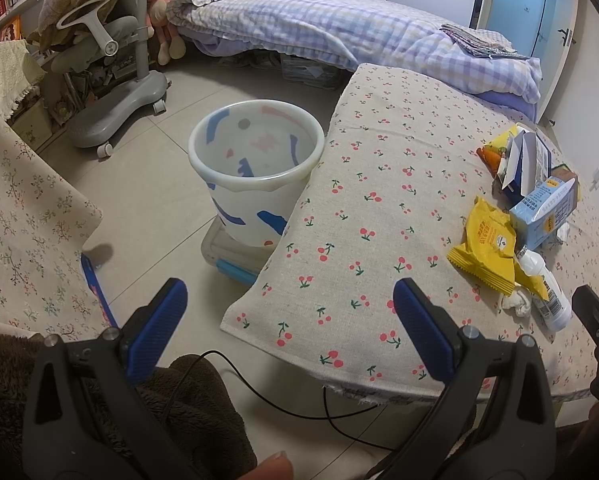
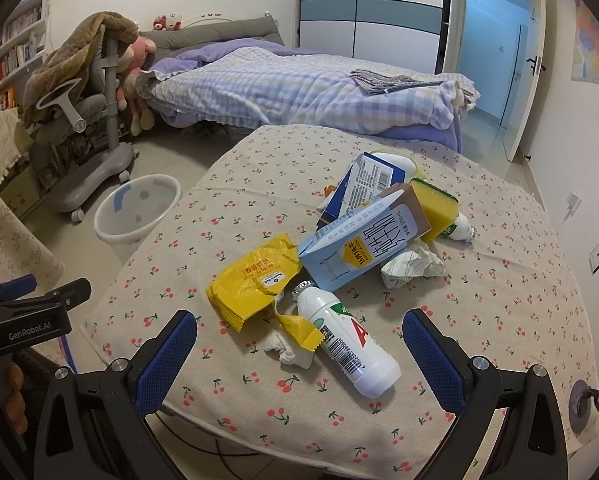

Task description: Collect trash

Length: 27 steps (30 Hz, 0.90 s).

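Observation:
A heap of trash lies on the cherry-print table (image 2: pixel 479 280): a white bottle (image 2: pixel 351 344), a yellow wrapper (image 2: pixel 255 280), a light blue carton (image 2: pixel 363 244), a dark blue box (image 2: pixel 363 184), a yellow sponge (image 2: pixel 435 204) and crumpled tissues (image 2: pixel 411 264). My right gripper (image 2: pixel 299 344) hangs open just in front of the bottle, holding nothing. A white bin (image 1: pixel 255 168) with blue marks stands on the floor left of the table. My left gripper (image 1: pixel 291 308) is open over the table's near left corner, the yellow wrapper (image 1: pixel 487 248) to its right.
A bed (image 2: pixel 299 88) with a checked quilt stands behind the table. A grey wheeled chair (image 1: pixel 111 92) draped with a brown blanket is at the far left. Another cloth-covered table (image 1: pixel 23 216) lies at the left edge. A black cable (image 1: pixel 299 400) runs across the floor.

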Each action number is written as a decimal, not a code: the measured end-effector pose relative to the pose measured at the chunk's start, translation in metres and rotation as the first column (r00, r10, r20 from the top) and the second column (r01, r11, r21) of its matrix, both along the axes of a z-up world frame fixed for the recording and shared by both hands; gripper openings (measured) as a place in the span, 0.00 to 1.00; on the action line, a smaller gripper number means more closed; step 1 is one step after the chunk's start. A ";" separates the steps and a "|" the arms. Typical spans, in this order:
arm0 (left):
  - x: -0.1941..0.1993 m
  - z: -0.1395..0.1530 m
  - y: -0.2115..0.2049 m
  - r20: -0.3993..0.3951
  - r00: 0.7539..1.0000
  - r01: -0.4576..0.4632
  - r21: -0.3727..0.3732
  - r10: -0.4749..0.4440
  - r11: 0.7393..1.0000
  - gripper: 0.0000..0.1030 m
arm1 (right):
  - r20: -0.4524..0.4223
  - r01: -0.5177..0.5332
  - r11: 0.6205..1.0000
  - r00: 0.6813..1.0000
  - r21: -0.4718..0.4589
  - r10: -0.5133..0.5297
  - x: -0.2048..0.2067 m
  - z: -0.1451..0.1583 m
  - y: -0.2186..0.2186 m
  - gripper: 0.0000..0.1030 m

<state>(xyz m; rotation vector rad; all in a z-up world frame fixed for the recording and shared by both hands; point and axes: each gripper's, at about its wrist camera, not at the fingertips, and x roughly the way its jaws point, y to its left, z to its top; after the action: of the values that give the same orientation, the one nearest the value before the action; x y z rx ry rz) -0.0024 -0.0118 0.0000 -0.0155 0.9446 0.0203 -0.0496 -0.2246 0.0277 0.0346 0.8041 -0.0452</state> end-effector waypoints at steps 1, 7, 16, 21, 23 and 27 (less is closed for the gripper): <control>0.000 0.000 0.000 0.000 1.000 0.000 0.000 0.000 1.000 0.99 | -0.001 0.000 1.000 1.000 -0.001 0.000 0.000 0.000 0.000 1.00; 0.000 0.000 0.000 -0.001 1.000 0.000 -0.001 0.000 1.000 0.99 | -0.002 0.000 1.000 1.000 -0.002 0.000 0.000 0.000 0.000 1.00; 0.001 0.001 0.000 0.001 1.000 -0.002 -0.001 0.002 1.000 0.99 | -0.002 0.000 1.000 1.000 -0.002 0.000 0.000 -0.001 0.000 1.00; 0.000 0.000 0.001 0.002 1.000 -0.001 -0.002 0.001 1.000 0.99 | -0.002 0.000 1.000 1.000 -0.001 0.000 0.001 -0.001 0.000 1.00; 0.001 0.001 0.001 0.003 1.000 0.000 0.000 0.000 1.000 0.99 | -0.004 -0.001 1.000 1.000 -0.002 0.001 0.001 0.000 0.000 1.00; 0.001 0.000 0.000 0.001 1.000 0.000 -0.001 0.000 1.000 0.99 | -0.010 -0.003 1.000 1.000 -0.002 0.003 0.001 -0.004 0.001 1.00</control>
<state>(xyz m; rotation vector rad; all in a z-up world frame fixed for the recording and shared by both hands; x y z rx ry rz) -0.0010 -0.0113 0.0004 -0.0163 0.9432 0.0203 -0.0487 -0.2238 0.0235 0.0312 0.8143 -0.0433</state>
